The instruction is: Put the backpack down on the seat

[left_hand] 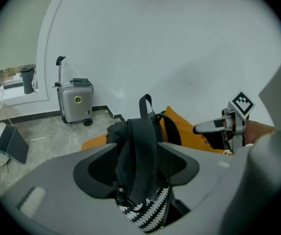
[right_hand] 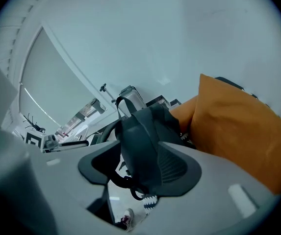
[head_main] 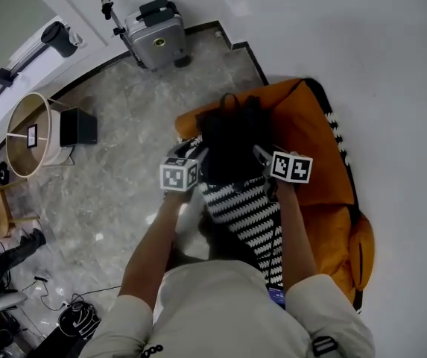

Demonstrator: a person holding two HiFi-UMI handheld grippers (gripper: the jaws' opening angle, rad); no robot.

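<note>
I'm reading both grippers as released. Left gripper (left_hand: 138, 166): jaws are standing wide and a black strap (left_hand: 141, 151) is running up between them, with the pads not pinching it. Right gripper (right_hand: 141, 166): jaws are gaping too, and the other strap (right_hand: 142, 141) is lying between them, closer to the right-hand pad. I'm seeing no squeeze there.

Backpack (head_main: 234, 151) is sitting just ahead of both sets of tips, between the two grippers, handle loop up, on the orange seat (head_main: 319, 129). The seat is spreading out to the right of the right gripper and beyond the pack.

A black-and-white zigzag panel (head_main: 247, 215) is lying under and behind the grippers. I can't tell if it's pack or seat.

Suitcase (left_hand: 75, 102) is standing well ahead and left of the left gripper, against the wall.
</note>
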